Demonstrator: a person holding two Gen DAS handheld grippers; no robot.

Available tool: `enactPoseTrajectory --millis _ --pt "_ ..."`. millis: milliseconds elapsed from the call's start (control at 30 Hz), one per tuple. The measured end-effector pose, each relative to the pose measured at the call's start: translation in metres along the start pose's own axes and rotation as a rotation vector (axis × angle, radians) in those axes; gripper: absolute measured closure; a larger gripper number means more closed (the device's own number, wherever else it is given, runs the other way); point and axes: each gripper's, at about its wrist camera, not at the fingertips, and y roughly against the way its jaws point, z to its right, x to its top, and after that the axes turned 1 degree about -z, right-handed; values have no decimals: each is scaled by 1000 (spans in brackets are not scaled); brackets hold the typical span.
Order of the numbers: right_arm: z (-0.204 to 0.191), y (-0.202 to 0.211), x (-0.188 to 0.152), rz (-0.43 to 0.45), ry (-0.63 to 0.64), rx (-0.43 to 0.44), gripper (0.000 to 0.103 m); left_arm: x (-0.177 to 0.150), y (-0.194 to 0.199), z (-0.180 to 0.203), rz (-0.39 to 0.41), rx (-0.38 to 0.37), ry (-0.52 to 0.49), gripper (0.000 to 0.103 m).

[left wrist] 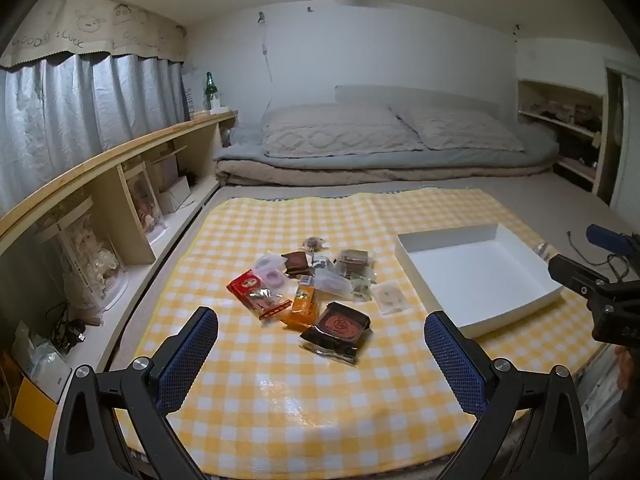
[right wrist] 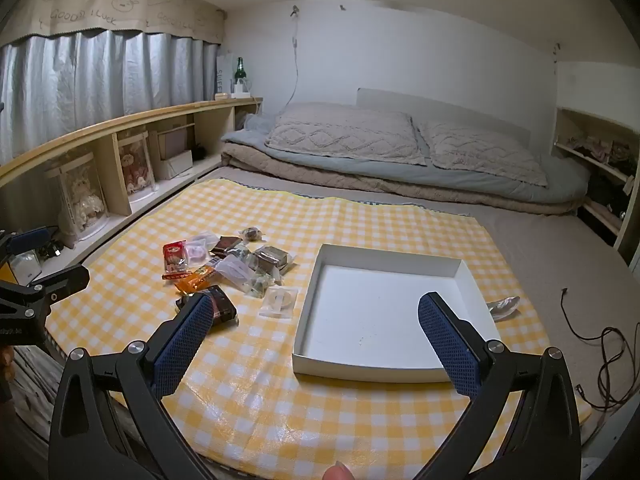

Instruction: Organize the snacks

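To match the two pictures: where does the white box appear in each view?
Left wrist: white box right of centre, right of the snack pile.
Right wrist: white box at centre, between the tongs.
Shared landmark: green bottle on the shelf, also visible at.

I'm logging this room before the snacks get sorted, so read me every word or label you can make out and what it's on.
"GOOD LUCK": on the beige curtain valance, repeated along it, beside cartoon drawings.
"SWEE": vertical letters, cut off, on the white bag beside the green bottle.
Snack wrappers: print too small and blurred to read.
White box: no text visible.
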Motion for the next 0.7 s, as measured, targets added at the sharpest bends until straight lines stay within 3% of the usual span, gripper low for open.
enactPoseTrajectory --millis 700 --pt "0 -1 0 -2 2 -1 0 0 -1 -1 -14 -7 6 0"
